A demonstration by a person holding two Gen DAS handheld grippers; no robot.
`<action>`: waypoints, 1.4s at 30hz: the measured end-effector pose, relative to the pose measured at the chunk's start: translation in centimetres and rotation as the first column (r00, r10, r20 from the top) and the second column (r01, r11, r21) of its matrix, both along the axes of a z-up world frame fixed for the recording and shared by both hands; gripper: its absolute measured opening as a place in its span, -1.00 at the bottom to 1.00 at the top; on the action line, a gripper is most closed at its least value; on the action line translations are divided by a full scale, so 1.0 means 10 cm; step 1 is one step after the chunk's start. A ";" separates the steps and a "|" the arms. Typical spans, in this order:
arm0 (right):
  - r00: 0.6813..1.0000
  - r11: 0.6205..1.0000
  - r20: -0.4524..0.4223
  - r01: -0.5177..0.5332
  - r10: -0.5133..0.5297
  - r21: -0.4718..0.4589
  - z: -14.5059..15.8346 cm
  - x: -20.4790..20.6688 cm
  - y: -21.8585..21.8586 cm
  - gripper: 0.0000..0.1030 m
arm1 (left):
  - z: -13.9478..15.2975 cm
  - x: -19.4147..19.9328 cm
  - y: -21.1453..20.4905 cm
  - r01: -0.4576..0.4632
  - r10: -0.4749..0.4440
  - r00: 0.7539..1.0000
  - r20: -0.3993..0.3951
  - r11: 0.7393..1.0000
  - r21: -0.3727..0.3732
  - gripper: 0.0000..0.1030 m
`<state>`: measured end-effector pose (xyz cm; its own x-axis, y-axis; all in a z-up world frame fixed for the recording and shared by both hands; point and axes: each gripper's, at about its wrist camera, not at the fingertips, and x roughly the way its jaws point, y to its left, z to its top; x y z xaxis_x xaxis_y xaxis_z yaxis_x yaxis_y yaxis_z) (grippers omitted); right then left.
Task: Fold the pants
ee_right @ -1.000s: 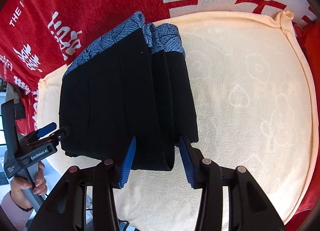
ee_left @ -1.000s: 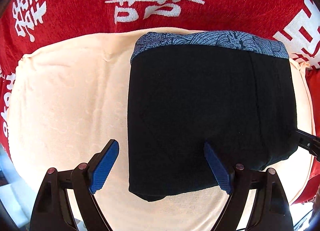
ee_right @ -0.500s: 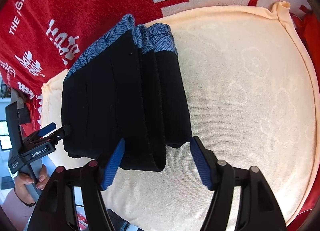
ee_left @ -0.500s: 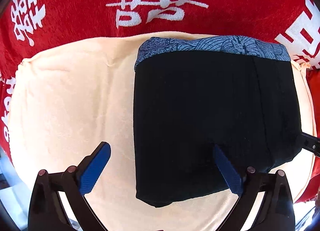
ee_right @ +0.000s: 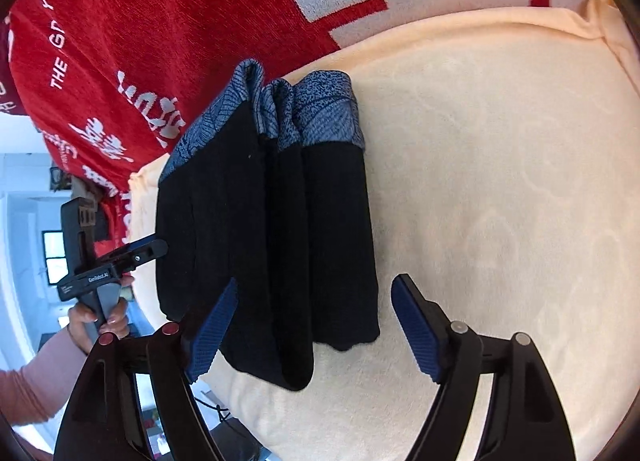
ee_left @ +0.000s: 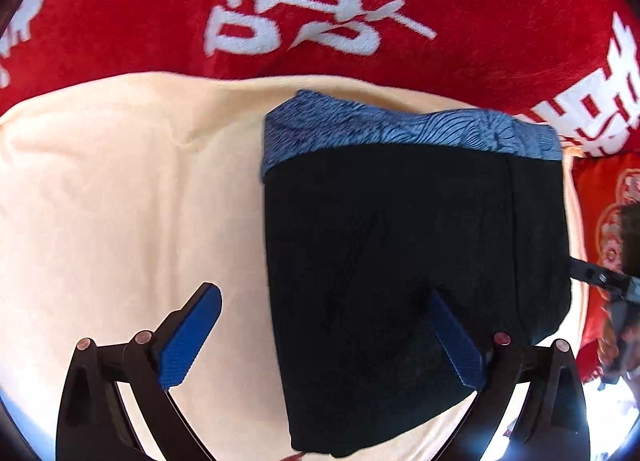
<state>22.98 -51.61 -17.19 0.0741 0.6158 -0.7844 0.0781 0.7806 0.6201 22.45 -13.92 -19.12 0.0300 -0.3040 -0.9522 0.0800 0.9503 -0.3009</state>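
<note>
The black pants (ee_left: 416, 261) with a blue patterned waistband (ee_left: 400, 129) lie folded in a compact stack on a cream cushion (ee_left: 120, 201). In the right wrist view the pants (ee_right: 264, 245) show several folded layers, waistband (ee_right: 316, 113) at the far end. My left gripper (ee_left: 326, 335) is open and empty, its jaws spread wide over the stack's near left edge. My right gripper (ee_right: 314, 329) is open and empty, jaws either side of the stack's near end. The left gripper also shows in the right wrist view (ee_right: 132, 257), beside the stack's left side.
A red blanket (ee_left: 320, 13) with white characters covers the back behind the cushion; it also shows in the right wrist view (ee_right: 160, 41). The cushion's bare surface (ee_right: 500, 181) stretches right of the pants. A room with windows is at far left.
My right gripper's jaws have spread from narrow to wide and let go of the stack's near end. Both grippers have drawn back slightly. The pants stay in place.
</note>
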 end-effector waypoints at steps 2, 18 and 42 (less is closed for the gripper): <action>1.000 0.998 -0.017 0.002 -0.001 0.059 -0.12 0.06 -0.04 0.59 | -0.07 0.05 0.02 0.029 -0.029 1.000 0.004 0.999 -0.033 0.98; 0.995 0.990 -0.095 0.016 -0.003 0.138 -0.36 0.32 0.12 0.39 | -0.32 0.04 -0.02 -0.056 0.050 0.998 -0.034 0.975 -0.214 0.90; 0.987 0.969 -0.097 0.146 -0.129 0.199 0.24 -1.10 0.84 -0.18 | 0.58 -1.08 0.81 0.031 -0.024 0.999 0.044 0.986 -0.164 0.22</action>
